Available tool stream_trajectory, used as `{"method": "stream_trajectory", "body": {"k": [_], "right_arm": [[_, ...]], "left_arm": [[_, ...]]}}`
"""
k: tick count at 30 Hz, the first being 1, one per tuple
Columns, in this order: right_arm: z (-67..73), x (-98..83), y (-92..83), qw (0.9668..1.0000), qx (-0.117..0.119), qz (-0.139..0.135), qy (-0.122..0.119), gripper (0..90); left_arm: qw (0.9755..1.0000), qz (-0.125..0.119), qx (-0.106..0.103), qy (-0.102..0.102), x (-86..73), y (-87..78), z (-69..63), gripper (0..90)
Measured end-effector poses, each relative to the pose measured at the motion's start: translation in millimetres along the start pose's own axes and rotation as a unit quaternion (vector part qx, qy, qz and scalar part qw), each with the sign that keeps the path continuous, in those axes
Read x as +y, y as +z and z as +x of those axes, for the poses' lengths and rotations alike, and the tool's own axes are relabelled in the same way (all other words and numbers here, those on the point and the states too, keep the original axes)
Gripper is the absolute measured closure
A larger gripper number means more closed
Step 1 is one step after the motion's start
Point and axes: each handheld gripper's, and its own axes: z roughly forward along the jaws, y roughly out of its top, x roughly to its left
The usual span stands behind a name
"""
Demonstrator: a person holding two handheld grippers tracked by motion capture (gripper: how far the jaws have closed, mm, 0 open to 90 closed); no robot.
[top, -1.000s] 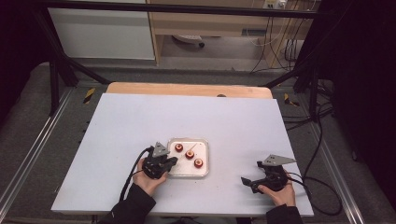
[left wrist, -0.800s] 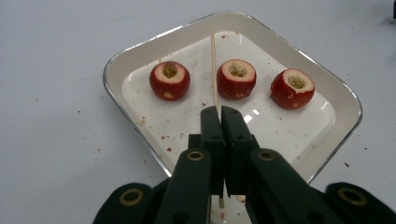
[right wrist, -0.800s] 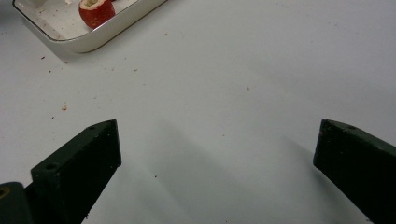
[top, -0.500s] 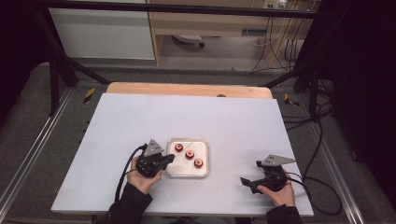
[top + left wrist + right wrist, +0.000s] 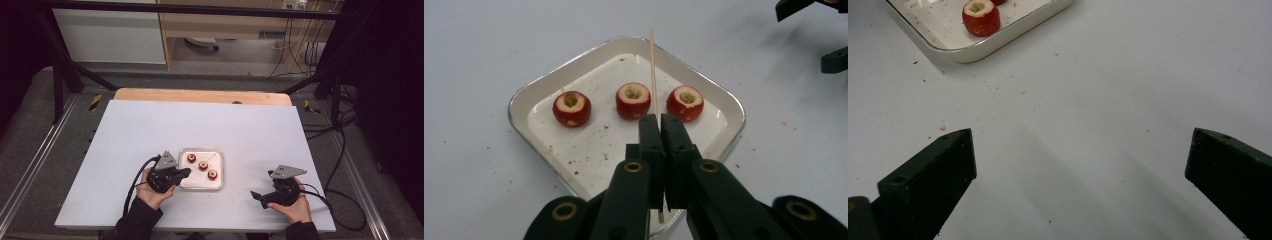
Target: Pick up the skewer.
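While the person's two hands rest low on the pale grey table, the left gripper is clenched on a thin wooden skewer, its two black jaws pressed together with the stick pinched between them. From the left gripper view the skewer runs forward out of the jaws, over the shallow white square tray with a shiny metal rim, and its tip reaches past the tray's far rim. A short end of the stick pokes out below the jaws, near the tray's near edge.

Three small red cored fruits with pale hollowed tops sit in the tray in a loose row: one on the left, one in the middle and one on the right. The skewer passes between the middle and right fruits, just beside the middle one; I cannot tell whether it touches it. Reddish crumbs are scattered across the tray floor and the table around it.

From the high view the left gripper sits at the tray's left edge, pointing across it. The right gripper lies well apart, to the right of the tray, and in its own view the jaws stand wide, released, with bare table between them and a corner of the tray farther off.
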Motion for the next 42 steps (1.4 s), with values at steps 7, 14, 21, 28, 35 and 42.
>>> {"method": "stream_trajectory", "body": {"k": [7,14,21,28,35,42], "right_arm": [[16.1,17.3,5.1,0.9984,-0.011,0.013,-0.053,2.2],[37.4,37.4,9.0,0.9913,-0.021,0.024,-0.128,7.0],[51.1,54.4,13.5,0.9801,-0.034,0.031,-0.193,11.6],[62.8,66.6,18.3,0.966,-0.033,0.043,-0.253,18.5],[71.5,72.5,23.6,0.9452,-0.033,0.051,-0.321,28.2],[75.0,75.6,29.1,0.9192,-0.025,0.056,-0.389,38.9]], "left_arm": [[0.9997,0.009,-0.016,0.019,5.8,1.0,-8.9,88.4],[0.9987,0.02,-0.031,0.035,9.8,3.8,-15.7,88.4],[0.9969,0.032,-0.044,0.058,17.7,8.3,-23.2,88.4],[0.9948,0.04,-0.055,0.076,25.6,12.0,-31.3,88.4],[0.9922,0.053,-0.063,0.093,30.8,17.6,-39.2,88.4],[0.9908,0.06,-0.07,0.098,33.2,23.1,-45.9,88.4]]}}
